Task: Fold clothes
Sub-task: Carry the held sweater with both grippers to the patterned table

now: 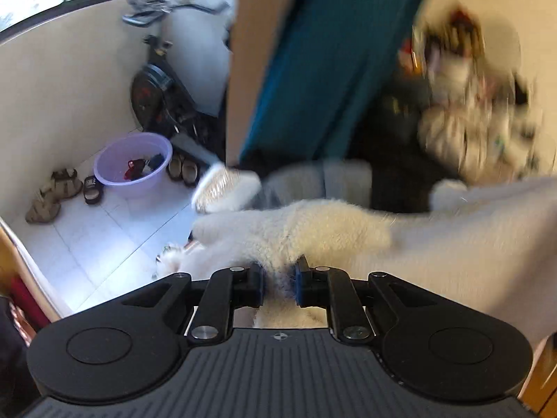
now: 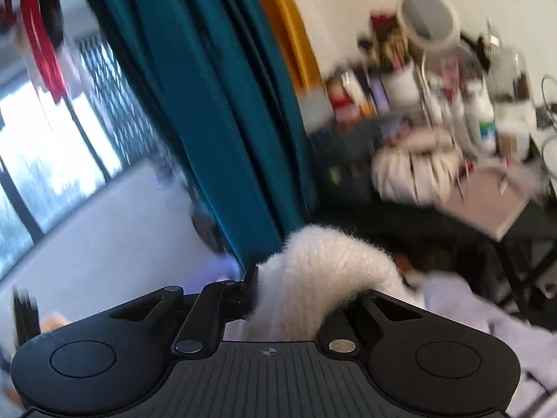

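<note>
Two tongs each pinch one fluffy white garment point(image 1: 313, 230): the left tongs point(image 1: 278, 285) clamp its fuzzy edge, the right tongs point(image 2: 289, 299) are pressed shut on a fold draped over them. On the tiled floor point(image 1: 104, 244), one lilac basin point(image 1: 134, 163) holds a few dark and red items, with about three pairs of shoes around it.
</note>
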